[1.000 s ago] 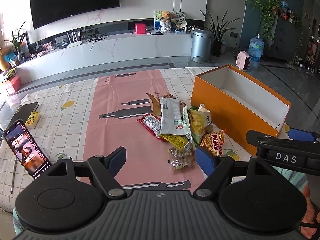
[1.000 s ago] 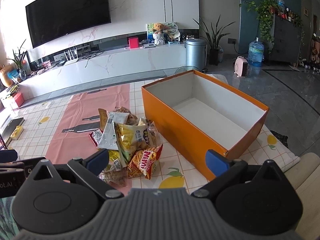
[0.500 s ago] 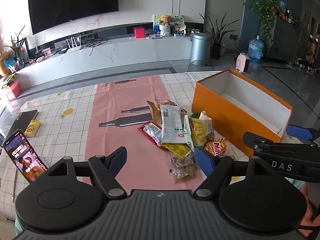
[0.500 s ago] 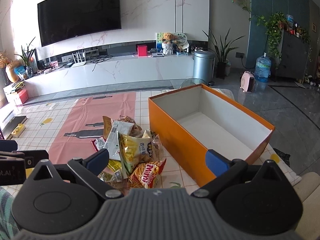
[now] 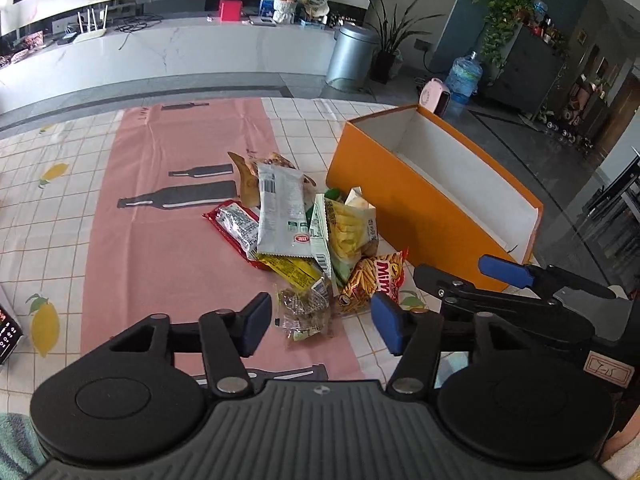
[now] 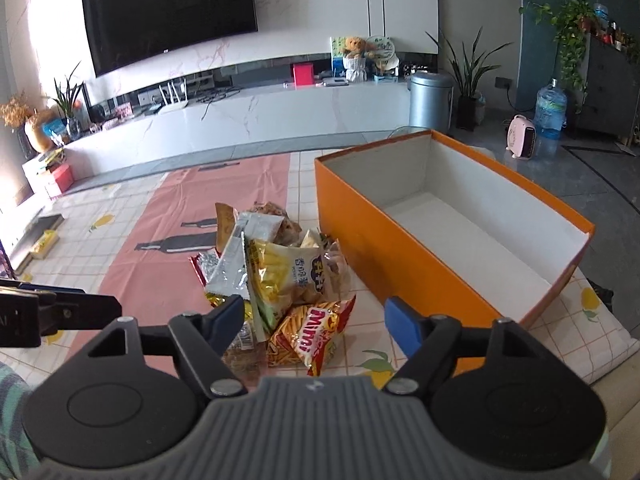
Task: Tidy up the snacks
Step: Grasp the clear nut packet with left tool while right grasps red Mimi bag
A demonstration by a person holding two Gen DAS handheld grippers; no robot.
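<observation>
Here, nothing has yet been sorted: the orange box [image 6: 404, 248] stands open and bare inside on the lemon-print tablecloth [image 5: 60, 216], while every snack lies in a loose heap just beside its near long wall. The left gripper [image 5: 320, 320] hovers over the heap's near edge, its jaws closing but pressing on nothing, with a small clear packet of brown pieces [image 5: 304, 312] lying below the gap. The right gripper [image 6: 314, 320] hangs just beside it, its jaws likewise closing and empty, lined up over the red "Mimi" stick-snack bag [image 6: 312, 336]. Neither tool appears to touch a wrapper.

Judging by the untouched pile, the whole job remains: first pick, then carry, then repeat for each packet. On top lie a silver-white pouch [image 5: 282, 216] and a yellow chip bag [image 6: 288, 280]; a red wrapper [image 5: 236, 226] pokes out from under them.

How many packets are buried lower down cannot be counted, and the brown pieces at the heap's far end are hard to identify. The box's far floor is hidden behind its wall in the left view. A phone [image 5: 8, 332] is cut off at the left edge.
</observation>
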